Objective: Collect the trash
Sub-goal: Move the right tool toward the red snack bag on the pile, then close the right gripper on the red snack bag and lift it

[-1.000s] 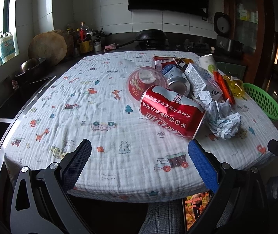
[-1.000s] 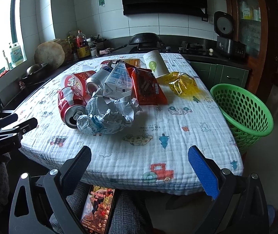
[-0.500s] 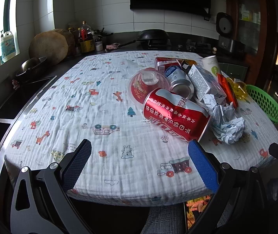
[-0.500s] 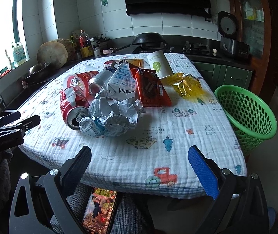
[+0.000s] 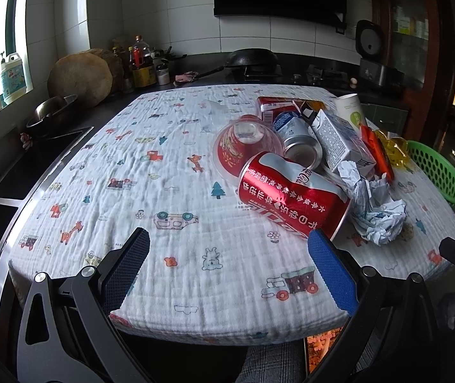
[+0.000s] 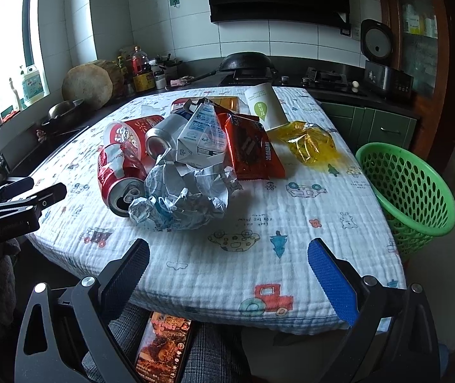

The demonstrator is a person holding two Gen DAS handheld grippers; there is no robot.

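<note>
Desk (image 5: pixel 170 172), printed cloth: trash heaped toward the right edge, comprising 1 red can (image 5: pixel 291 198) lying on its side, crumpled paper (image 6: pixel 185 198) touching it, 1 carton (image 6: pixel 203 137), 1 red wrapper (image 6: pixel 253 150) and 1 yellow bag (image 6: pixel 307 143). Green basket (image 6: pixel 409 188) stands just beside the right edge. Left gripper (image 5: pixel 227 268) and right gripper (image 6: pixel 227 268) sit at the near edge, jaws spread and holding nothing; the cloth's left half lies bare.

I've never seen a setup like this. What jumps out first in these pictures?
A heap of trash sits on the cartoon-print tablecloth: a dented red cola can lying on its side at the near edge, with crumpled paper against its open end. A green mesh basket waits off the table's right side. Both pairs of tongs, left and right, hang open and hold nothing.
</note>
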